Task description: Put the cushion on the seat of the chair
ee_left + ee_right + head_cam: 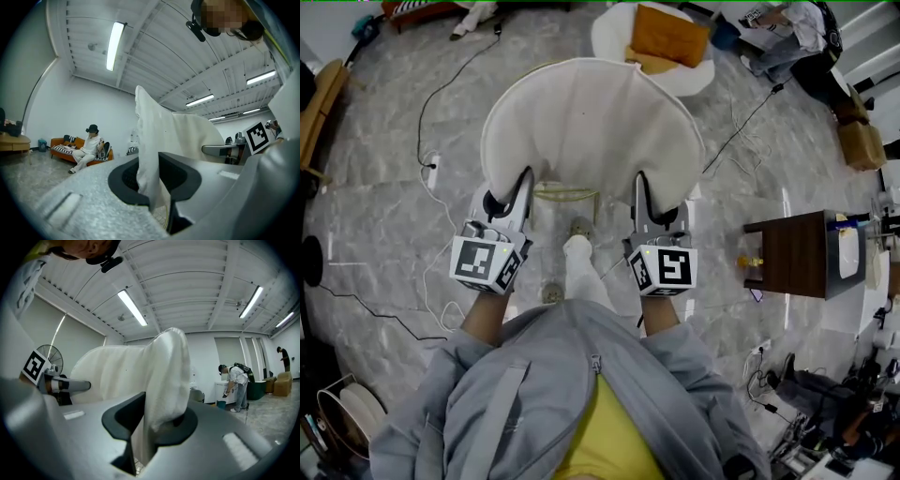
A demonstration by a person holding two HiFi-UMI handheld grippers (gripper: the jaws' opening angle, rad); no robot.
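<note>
Left hand-held gripper, right hand-held gripper tight on cushion; brown table in head view alone

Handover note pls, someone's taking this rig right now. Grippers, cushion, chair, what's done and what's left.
Left gripper: shut on the white cushion, at its near left edge.
Right gripper: shut on the cushion's near right edge.
Cushion: held in the air, spread out ahead of the person. A gold wire frame shows just under it, probably the chair, but it is mostly hidden.
Done: cushion picked up.
Left: lower it onto the seat, then open both grippers.
</note>
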